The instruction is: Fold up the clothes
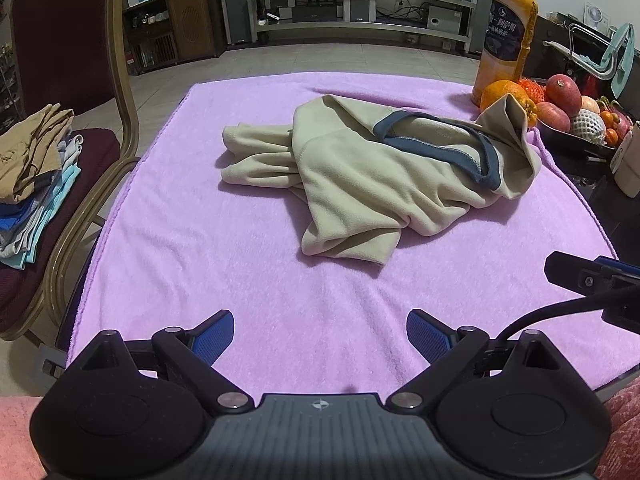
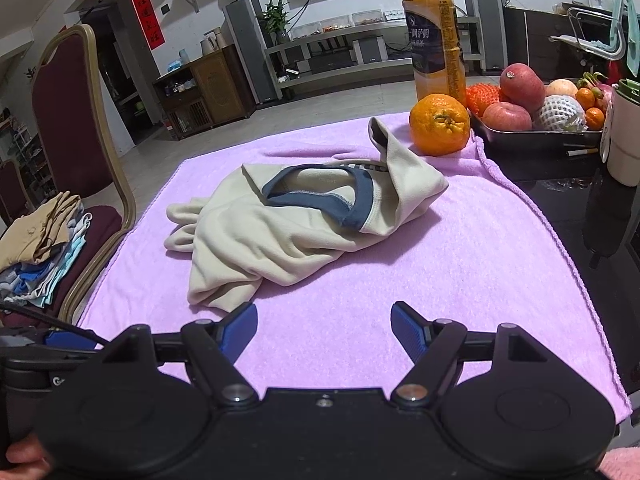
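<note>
Holding my left gripper (image 1: 320, 336) and right gripper (image 2: 324, 326) spread apart and empty at six o'clock over the towel (image 1: 200, 280). Beyond, at twelve, lies a crumpled fleece top (image 1: 360, 168): soft, light, limp; I'd pinch its near hem.

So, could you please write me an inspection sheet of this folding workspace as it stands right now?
Surface: pink terry towel spread over a dark table, slightly wrinkled.
Job's things: crumpled beige fleece garment with a blue-trimmed neckline lying unfolded mid-towel; stack of folded clothes on the maroon chair.
Clutter: loose orange on the towel's far corner, tall orange juice bottle, metal tray of fruit, a pale cup.
Grippers: left gripper and right gripper both open, empty, short of the garment.
Cables: black cable by the right gripper.
Surroundings: shelving, speakers, cabinet, tiled floor.
</note>
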